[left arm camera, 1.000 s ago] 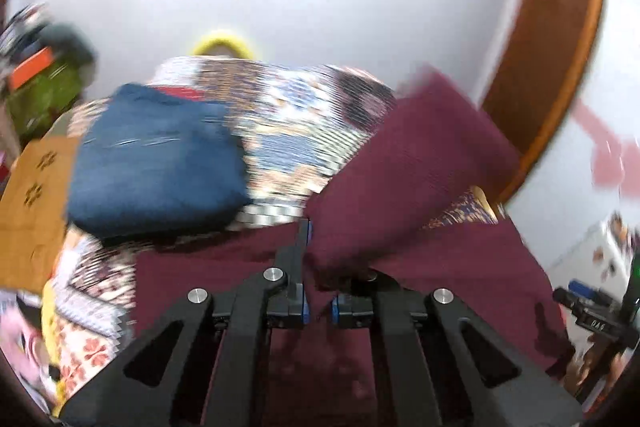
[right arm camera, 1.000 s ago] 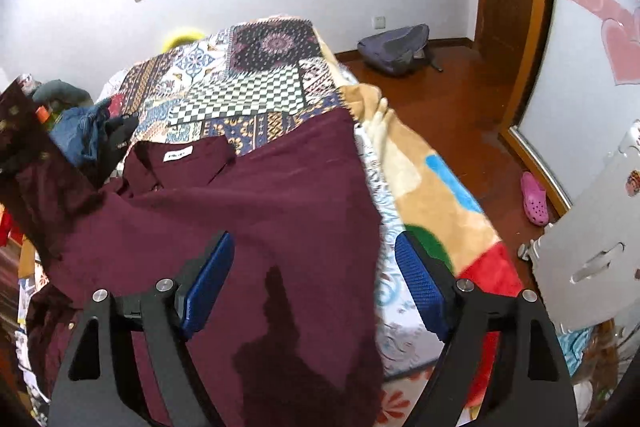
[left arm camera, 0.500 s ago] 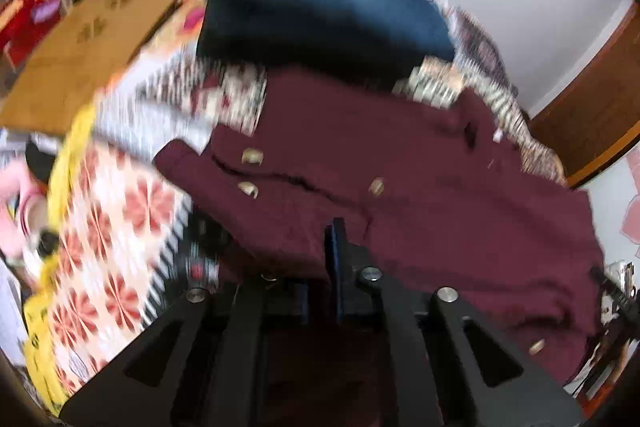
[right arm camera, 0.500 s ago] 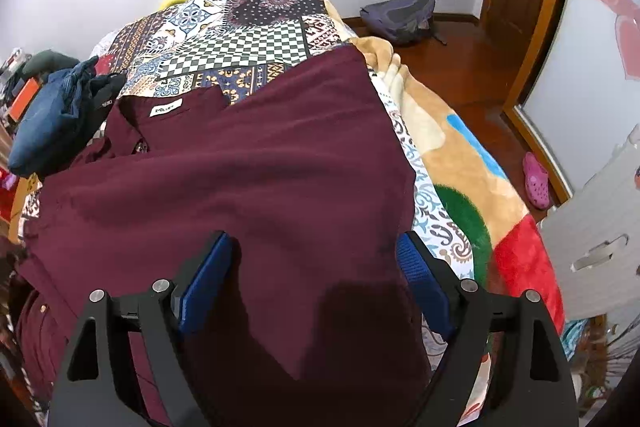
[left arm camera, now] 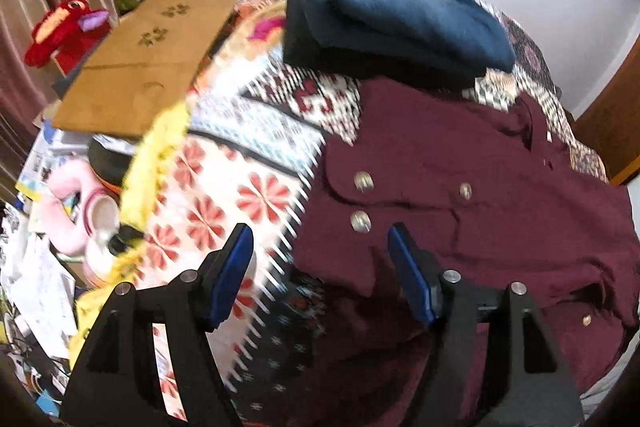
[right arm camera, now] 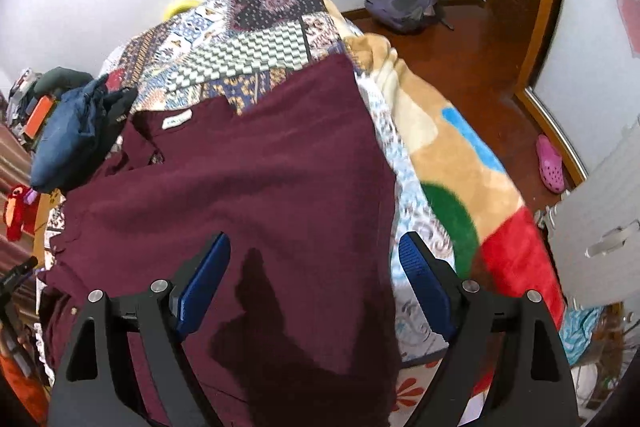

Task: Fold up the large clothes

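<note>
A large maroon shirt (left arm camera: pixel 480 195) with metal buttons lies spread on the patterned bedspread (left arm camera: pixel 248 163). It also shows in the right wrist view (right arm camera: pixel 248 179), with its white neck label at the far left. My left gripper (left arm camera: pixel 320 267) is open and empty above the shirt's left edge, over the folded-in sleeve. My right gripper (right arm camera: pixel 314 275) is open and empty above the shirt's near right part.
A folded blue garment on a dark one (left arm camera: pixel 392 23) lies on the bed beyond the shirt. A cardboard sheet (left arm camera: pixel 148 67), toys and clutter lie left of the bed. A colourful blanket (right arm camera: pixel 460 187) hangs off the right side. A backpack (right arm camera: pixel 408 7) lies on the wooden floor.
My left gripper was shut on the maroon sleeve, carried it across the shirt, laid it down and opened. My right gripper stayed open and shifted slightly.
</note>
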The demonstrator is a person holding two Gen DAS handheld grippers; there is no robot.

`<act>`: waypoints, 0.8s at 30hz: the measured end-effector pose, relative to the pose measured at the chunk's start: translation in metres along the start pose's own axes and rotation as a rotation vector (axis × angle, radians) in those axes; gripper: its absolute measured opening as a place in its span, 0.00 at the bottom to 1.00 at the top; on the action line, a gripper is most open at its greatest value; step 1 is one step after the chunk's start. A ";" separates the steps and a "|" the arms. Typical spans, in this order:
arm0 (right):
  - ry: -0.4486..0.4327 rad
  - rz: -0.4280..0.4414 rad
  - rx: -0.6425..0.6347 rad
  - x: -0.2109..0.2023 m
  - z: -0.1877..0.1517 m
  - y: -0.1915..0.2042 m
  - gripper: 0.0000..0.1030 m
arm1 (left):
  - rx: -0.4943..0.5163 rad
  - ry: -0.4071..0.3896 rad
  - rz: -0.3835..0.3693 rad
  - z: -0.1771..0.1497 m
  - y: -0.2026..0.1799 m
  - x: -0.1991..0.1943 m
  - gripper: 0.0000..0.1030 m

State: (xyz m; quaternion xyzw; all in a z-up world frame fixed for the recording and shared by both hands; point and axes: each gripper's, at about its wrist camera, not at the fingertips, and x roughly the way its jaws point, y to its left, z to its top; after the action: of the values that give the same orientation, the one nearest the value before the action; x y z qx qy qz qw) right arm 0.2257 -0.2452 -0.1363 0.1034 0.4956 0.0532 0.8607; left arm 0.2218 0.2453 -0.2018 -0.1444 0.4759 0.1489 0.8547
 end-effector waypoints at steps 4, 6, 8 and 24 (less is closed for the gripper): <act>-0.028 0.029 -0.018 -0.005 0.023 0.000 0.82 | -0.004 -0.027 -0.009 0.023 0.010 -0.006 0.68; -0.042 0.031 -0.034 -0.005 0.035 0.001 0.82 | 0.004 -0.028 -0.031 0.039 0.007 -0.003 0.69; -0.054 0.025 -0.053 -0.001 0.050 0.002 0.82 | 0.012 -0.020 -0.055 0.050 0.001 0.003 0.69; 0.188 0.158 0.065 0.111 0.096 -0.034 0.29 | 0.006 0.241 -0.295 0.095 -0.034 0.138 0.68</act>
State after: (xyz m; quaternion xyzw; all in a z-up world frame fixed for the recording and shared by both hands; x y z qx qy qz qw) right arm 0.3642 -0.2685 -0.1910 0.1645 0.5658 0.1141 0.7999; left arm 0.3779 0.2673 -0.2679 -0.2268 0.5491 0.0022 0.8044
